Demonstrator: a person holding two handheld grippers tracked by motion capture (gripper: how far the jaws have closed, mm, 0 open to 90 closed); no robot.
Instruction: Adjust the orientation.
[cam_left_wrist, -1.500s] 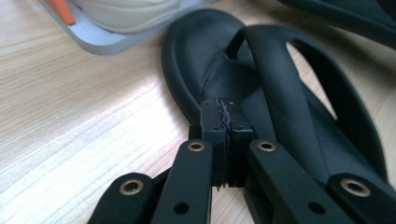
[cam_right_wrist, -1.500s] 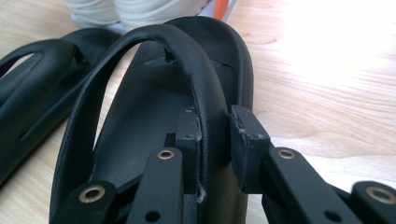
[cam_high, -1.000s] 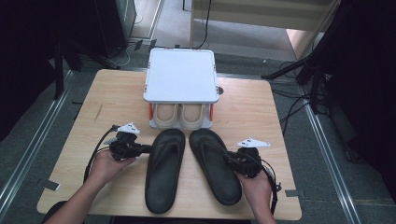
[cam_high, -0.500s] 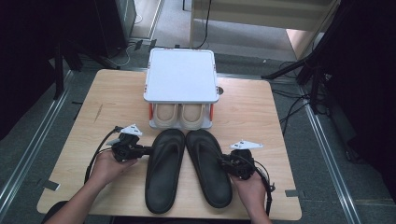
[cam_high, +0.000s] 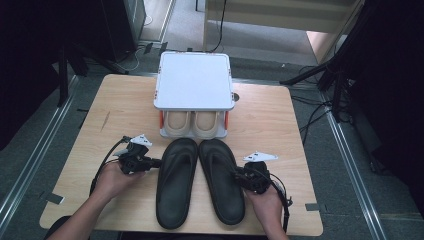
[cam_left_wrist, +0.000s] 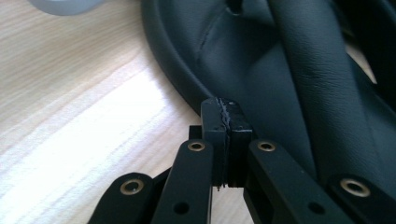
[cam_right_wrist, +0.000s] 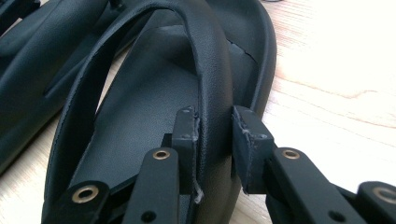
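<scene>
Two black flip-flops lie side by side on the wooden table (cam_high: 120, 115), the left sandal (cam_high: 175, 185) and the right sandal (cam_high: 220, 185). My left gripper (cam_high: 156, 163) rests at the left sandal's outer rim. In the left gripper view this gripper (cam_left_wrist: 226, 112) is shut with nothing between its pads, just off the sandal (cam_left_wrist: 280, 70). My right gripper (cam_high: 237, 175) reaches over the right sandal's outer side. Its jaws (cam_right_wrist: 215, 126) straddle the sandal's strap (cam_right_wrist: 210, 60) and have just been opening, so the strap sits loosely between the pads.
A small rack with a white top (cam_high: 194, 80) stands at the back middle of the table, with a beige pair of slippers (cam_high: 192, 124) under it, just beyond the sandals' toes. Bare wood lies to either side. The front table edge is near my hands.
The right sandal has slid left and now lies close against the left one. My right hand moved left with it. The left gripper stayed put.
</scene>
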